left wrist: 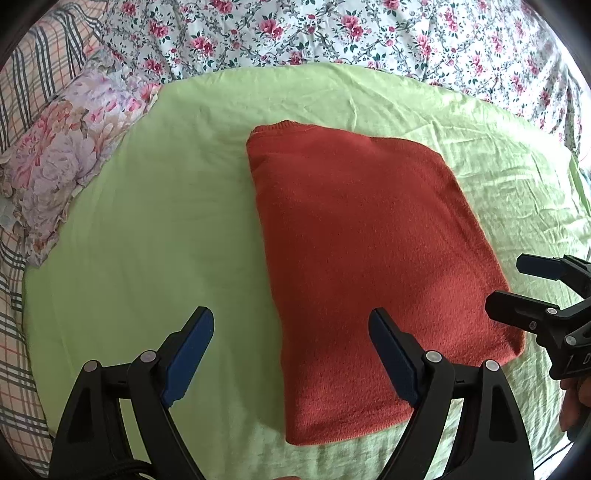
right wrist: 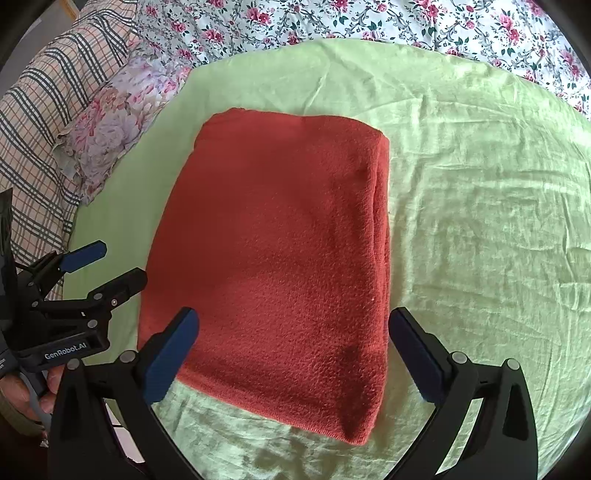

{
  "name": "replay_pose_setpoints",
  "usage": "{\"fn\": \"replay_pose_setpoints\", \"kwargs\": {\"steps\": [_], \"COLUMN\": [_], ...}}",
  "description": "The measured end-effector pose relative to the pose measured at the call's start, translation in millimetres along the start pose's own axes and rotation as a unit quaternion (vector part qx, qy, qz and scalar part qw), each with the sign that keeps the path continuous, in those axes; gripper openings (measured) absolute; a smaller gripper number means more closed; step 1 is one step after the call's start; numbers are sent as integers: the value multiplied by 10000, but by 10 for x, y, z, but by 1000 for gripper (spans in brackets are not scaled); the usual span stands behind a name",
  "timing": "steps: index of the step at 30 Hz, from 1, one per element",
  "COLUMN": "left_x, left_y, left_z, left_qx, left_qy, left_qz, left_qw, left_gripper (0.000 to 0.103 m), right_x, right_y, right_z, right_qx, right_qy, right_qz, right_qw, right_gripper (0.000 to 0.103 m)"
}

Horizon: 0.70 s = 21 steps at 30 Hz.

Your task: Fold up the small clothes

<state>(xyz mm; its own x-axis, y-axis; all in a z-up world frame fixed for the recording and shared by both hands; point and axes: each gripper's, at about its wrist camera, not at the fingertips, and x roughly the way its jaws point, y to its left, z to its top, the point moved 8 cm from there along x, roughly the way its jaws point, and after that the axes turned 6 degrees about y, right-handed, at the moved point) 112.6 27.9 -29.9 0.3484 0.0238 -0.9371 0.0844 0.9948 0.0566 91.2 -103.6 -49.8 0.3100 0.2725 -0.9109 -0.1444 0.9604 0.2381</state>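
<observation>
A rust-red knit garment [left wrist: 369, 258], folded into a thick rectangle, lies flat on the light green sheet [left wrist: 166, 221]. It also shows in the right wrist view [right wrist: 280, 258]. My left gripper [left wrist: 291, 325] is open and empty, hovering over the garment's near left edge. My right gripper [right wrist: 295, 325] is open and empty, hovering over the garment's near end. The right gripper shows at the right edge of the left wrist view [left wrist: 517, 284], the left gripper at the left edge of the right wrist view [right wrist: 110, 262]; both stand open.
The green sheet [right wrist: 480, 221] covers a bed. A floral pillow [left wrist: 66, 158] lies at the left, next to a plaid cloth [left wrist: 26, 74]. A white floral bedspread [left wrist: 332, 33] runs along the far side.
</observation>
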Motion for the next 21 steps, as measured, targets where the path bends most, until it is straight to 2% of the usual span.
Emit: {"fn": "replay_pose_setpoints", "kwargs": {"steps": [6, 21], "left_x": [-14, 9], "left_y": [21, -29], "left_z": [65, 77], "left_qx": [-86, -129], "left_qy": [-112, -68], "left_qz": [-68, -174], "left_qw": [9999, 9997], "left_gripper": [86, 86], "right_x": [9, 52], "right_y": [-11, 34], "right_z": [66, 58], "right_qx": [-41, 10], "right_qy": [-46, -75], "right_qz": [24, 99], "right_qw": [10000, 9999], "right_gripper": [102, 102]}}
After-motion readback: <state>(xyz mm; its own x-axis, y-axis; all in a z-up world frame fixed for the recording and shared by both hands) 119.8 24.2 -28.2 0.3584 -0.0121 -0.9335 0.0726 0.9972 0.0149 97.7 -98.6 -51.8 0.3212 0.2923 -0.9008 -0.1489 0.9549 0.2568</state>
